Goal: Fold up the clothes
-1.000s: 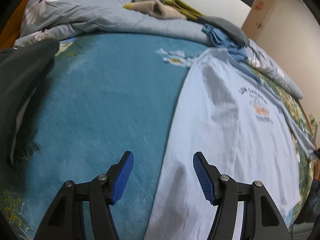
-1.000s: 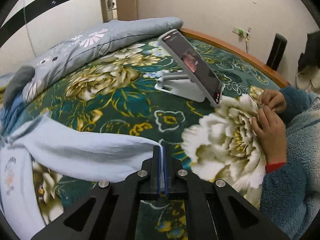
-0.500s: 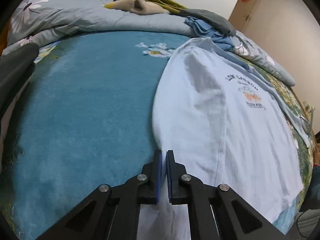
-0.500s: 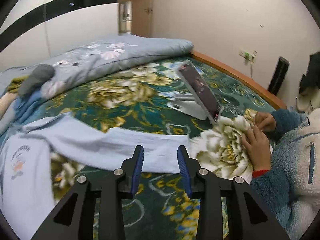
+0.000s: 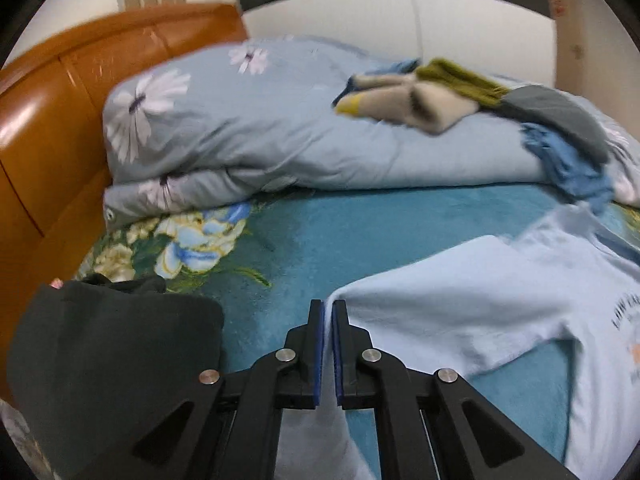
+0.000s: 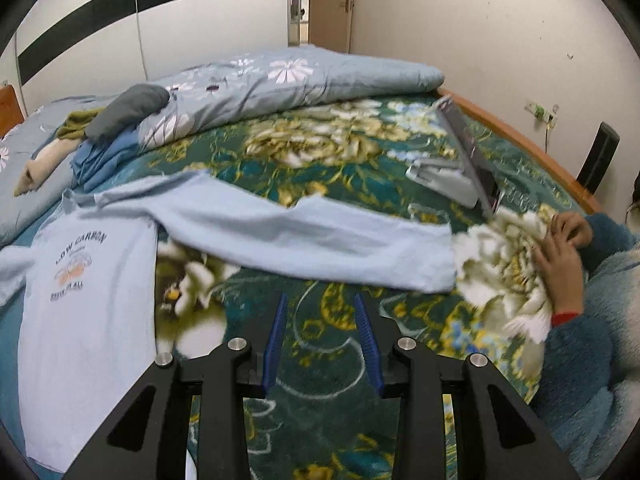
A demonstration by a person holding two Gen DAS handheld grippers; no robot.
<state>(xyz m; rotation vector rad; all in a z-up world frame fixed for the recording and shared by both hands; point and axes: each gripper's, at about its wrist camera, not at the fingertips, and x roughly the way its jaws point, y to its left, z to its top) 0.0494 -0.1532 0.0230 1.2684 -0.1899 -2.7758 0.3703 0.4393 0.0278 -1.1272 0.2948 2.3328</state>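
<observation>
on the bed (image 5: pixel 400 232), going left to right in the left wrist view, a dark garment (image 5: pixel 112 368) lies at the near left edge by the wooden headboard (image 5: pixel 52 128), a flowered quilt (image 5: pixel 248 136) is heaped along the far side with a small pile of clothes (image 5: pixel 436 100) on top, and the pale blue shirt (image 5: pixel 460 312) lies on the teal blanket at the right. the left gripper (image 5: pixel 327 344) has its jaws clamped together on the shirt's edge, a fold of pale cloth showing between the pads and hanging below them, so that corner of the shirt is pulled over toward the gripper. in the right wrist view, the shirt (image 6: pixel 88 300) lies flat at the left with its printed chest up, and one long sleeve (image 6: pixel 304 236) stretches to the right across the flowered blanket. the right gripper (image 6: pixel 322 344) sits just short of that sleeve, its jaws apart after opening a moment ago, with only blanket between them. a tablet (image 6: pixel 472 160) leans on a stand further right, and at the far right a person's hands (image 6: pixel 560 252) in fuzzy blue sleeves rest on the blanket.
</observation>
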